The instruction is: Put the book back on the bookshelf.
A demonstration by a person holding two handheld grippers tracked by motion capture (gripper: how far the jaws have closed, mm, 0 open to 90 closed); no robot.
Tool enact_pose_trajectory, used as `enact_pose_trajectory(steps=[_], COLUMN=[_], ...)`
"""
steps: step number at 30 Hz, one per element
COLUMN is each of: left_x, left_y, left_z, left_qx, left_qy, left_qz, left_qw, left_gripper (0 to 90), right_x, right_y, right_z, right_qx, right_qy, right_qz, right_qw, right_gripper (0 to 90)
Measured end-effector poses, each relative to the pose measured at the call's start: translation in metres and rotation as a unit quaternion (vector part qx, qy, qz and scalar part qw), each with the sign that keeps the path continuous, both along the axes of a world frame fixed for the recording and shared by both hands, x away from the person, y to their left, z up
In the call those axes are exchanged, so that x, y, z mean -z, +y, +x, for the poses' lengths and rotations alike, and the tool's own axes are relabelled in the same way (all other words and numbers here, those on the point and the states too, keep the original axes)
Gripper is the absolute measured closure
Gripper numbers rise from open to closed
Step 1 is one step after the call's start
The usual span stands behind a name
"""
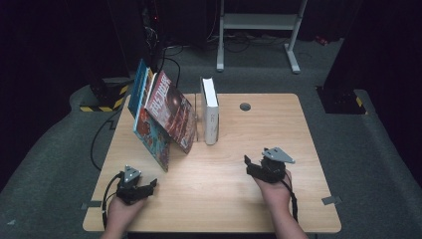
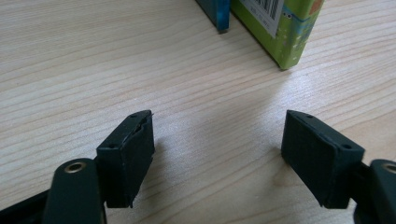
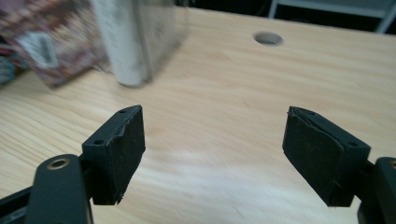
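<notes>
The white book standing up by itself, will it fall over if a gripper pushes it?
Probably. The white book stands upright on a narrow edge, so a sideways push would likely tip it. It looks thick, so likely stiff and fairly heavy.

Black jaws, brass-looking rivets – grey three-cornered plates.
</notes>
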State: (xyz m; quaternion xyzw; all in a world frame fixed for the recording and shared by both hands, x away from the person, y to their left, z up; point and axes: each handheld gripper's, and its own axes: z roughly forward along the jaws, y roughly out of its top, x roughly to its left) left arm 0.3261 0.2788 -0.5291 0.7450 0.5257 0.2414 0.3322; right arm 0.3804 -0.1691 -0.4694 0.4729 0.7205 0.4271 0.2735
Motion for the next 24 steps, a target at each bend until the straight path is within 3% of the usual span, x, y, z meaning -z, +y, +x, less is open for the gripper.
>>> enact_pose_trajectory(steps=[8,14,17,24], left_x=[0.000,0.000,0.000,0.000], left_y=[0.000,-0.001,-0.001,-0.001], left_z=[0.000,0.000,0.001,0.001], left_qx=[0.002,0.002,0.004,0.004], left_qy=[0.001,0.001,0.003,0.001], left_qz=[0.001,0.002,0.001,0.003], left_qw=[1.0000,1.0000,1.0000,1.0000], left_gripper=[24.2,23.6,22.4,21.6], right_x=[0.030,0.049,0.054,0.054], right_y=[-0.054,-0.089,-0.103,-0.112], right_z=[-0.007,-0.018,-0.023,-0.028], right_qx=[0.047,0.073,0.080,0.068], right_qy=[0.049,0.094,0.124,0.125], right_qz=[-0.025,-0.044,-0.052,-0.058], right_qw=[0.9974,0.9919,0.9877,0.9882], right_gripper=[19.2,18.6,16.5,15.0])
